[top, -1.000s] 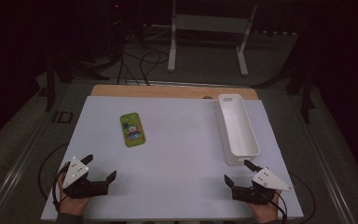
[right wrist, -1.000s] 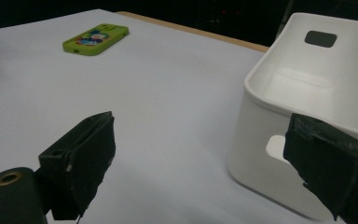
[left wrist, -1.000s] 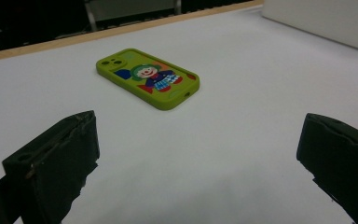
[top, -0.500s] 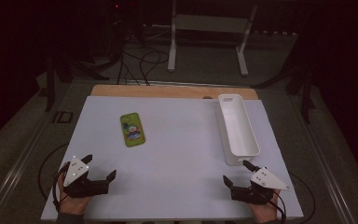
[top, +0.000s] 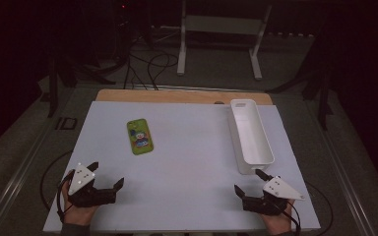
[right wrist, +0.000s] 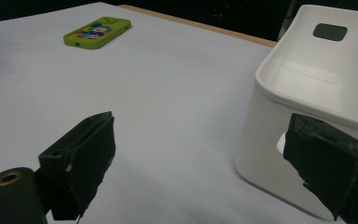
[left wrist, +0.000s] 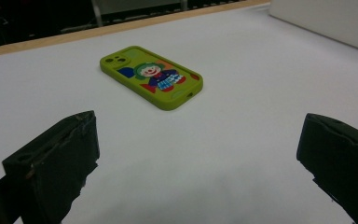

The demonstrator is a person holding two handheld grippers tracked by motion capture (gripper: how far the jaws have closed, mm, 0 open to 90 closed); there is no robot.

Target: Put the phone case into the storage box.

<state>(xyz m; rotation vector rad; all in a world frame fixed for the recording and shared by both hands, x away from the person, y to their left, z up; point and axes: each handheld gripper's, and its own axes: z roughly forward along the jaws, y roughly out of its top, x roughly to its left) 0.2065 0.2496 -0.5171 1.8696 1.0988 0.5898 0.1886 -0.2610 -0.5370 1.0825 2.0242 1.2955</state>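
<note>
One phone (top: 140, 136) lying well ahead of left gripper (top: 107, 175)

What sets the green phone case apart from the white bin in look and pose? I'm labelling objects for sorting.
The green phone case is flat, low and bright, with a cartoon clown printed on it; the white bin is plain, tall-walled and open on top. The case is much shorter than the long bin. The case lies on the left half, the bin along the right edge. Both rest on the white table, untouched.
</note>
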